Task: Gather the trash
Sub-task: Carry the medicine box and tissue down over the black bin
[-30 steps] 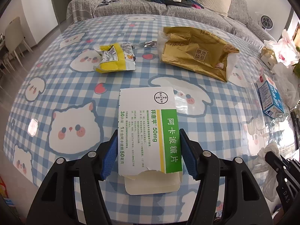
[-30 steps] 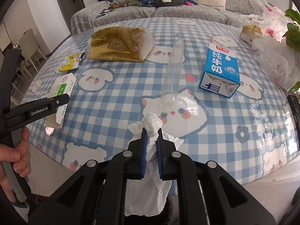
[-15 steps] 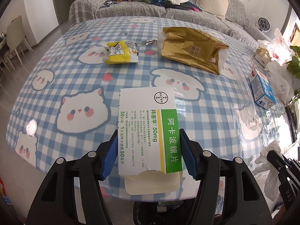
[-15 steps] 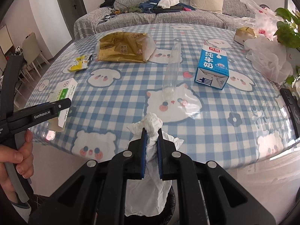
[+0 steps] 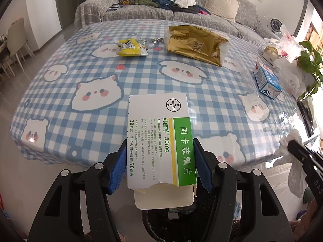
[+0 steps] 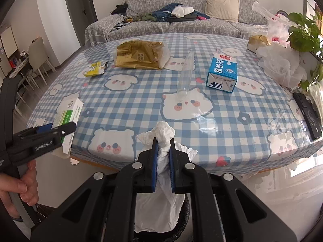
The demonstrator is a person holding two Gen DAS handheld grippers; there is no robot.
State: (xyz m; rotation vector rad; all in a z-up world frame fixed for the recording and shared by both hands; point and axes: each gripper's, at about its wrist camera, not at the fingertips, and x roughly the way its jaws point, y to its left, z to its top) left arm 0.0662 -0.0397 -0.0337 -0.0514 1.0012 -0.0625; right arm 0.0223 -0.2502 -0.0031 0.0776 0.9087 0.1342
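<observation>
Jaws of the left gripper (image 5: 159, 165) clamp a torn medicine box (image 5: 160, 141); the right gripper (image 6: 163, 157) pinches a crumpled tissue (image 6: 161, 161). Both hang just off the table's (image 6: 222, 121) near edge, above a black bin (image 5: 171, 221). Wrappers (image 6: 97, 68), a gold bag (image 6: 139, 57) and a milk carton (image 6: 222, 72) lie toward the far edge.

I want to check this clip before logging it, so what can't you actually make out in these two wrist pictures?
- Bin: in both wrist views the grippers, medicine box and tissue cover most of it; its contents are unclear.
- Small print on the medicine box: too fine to read.
- Black device at the table's right edge, right wrist view: cut off, unidentifiable.
- Person: only a hand shows, at the frame edge.
</observation>
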